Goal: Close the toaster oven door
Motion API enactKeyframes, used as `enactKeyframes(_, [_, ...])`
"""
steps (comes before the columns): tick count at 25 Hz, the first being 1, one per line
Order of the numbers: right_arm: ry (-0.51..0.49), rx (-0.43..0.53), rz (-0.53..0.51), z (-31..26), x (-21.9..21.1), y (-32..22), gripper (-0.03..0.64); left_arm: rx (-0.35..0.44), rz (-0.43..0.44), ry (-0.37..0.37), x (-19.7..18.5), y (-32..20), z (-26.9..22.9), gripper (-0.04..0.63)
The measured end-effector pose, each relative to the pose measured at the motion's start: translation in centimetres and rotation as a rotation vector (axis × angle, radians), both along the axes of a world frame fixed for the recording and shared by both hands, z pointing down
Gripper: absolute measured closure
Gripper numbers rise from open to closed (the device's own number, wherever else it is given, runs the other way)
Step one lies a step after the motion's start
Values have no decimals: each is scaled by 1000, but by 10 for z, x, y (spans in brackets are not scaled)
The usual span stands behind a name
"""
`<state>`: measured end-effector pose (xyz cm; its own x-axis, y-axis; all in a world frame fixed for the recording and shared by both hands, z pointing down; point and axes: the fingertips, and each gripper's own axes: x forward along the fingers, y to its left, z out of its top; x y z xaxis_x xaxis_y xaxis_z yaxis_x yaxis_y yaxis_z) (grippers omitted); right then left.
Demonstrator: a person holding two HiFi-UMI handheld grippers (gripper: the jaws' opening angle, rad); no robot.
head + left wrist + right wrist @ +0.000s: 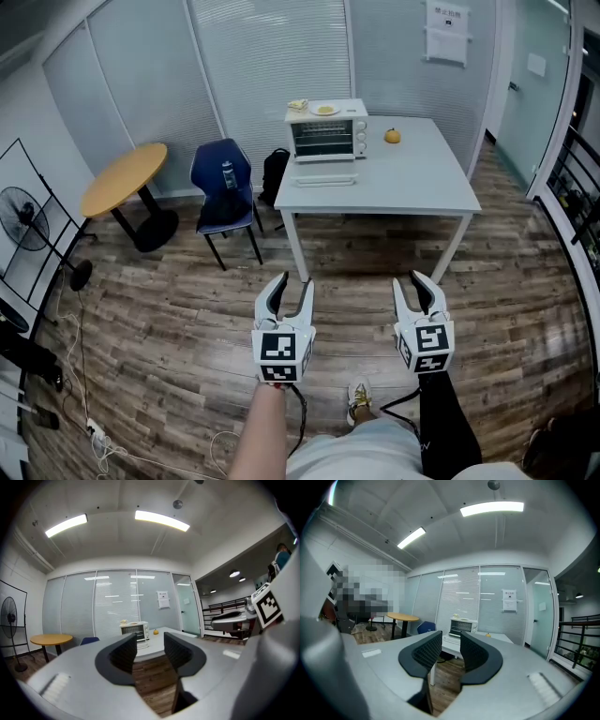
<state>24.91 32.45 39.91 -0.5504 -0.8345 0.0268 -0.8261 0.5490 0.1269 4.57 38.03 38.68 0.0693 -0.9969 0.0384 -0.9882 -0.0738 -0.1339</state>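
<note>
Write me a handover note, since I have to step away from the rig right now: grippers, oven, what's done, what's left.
Left gripper: open, empty, over the floor, well short of the table.
Right gripper: open, empty, level with the left one.
Toaster oven: on the table's far left corner, with its door folded down, open.
Done: nothing yet.
Left: step up to the table and swing the door up until it is shut.

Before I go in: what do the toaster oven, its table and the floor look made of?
Toaster oven: probably painted sheet metal, judging by the white, matte, boxy casing with crisp edges.
Table: smooth pale grey top, likely laminate or painted board; its thin white legs are perhaps metal.
Floor: brown planks with visible grain and a slight sheen. It could be wood or wood-look vinyl; I can't tell which.
</note>
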Motion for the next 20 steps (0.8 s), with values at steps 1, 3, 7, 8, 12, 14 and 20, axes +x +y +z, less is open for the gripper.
enactKeyframes(1, [-1,-1,-1,0,-1,-11,515,0,1,-2,0,-10,0,402])
enactKeyframes(3, [-2,-2,-4,1,-4,-33,515,4,1,-7,-2,-31,-1,402])
enactKeyframes(7, [-3,-5,-12,-3,-12,-82,515,9,-13,-4,-11,-77,-6,402])
enactKeyframes(8, [-4,-5,-14,-4,-13,-95,515,7,-13,-3,-13,-89,-5,402])
enactKeyframes(12, [-10,-8,-20,-1,-19,-140,515,5,-21,-2,-20,-131,-2,402])
enactKeyframes(14, [-12,-14,-26,1,-23,-160,515,0,-27,-4,-22,-150,-1,402])
enactKeyframes(20, [-19,-26,-41,6,-29,-213,515,-16,-39,-5,-25,-199,6,402])
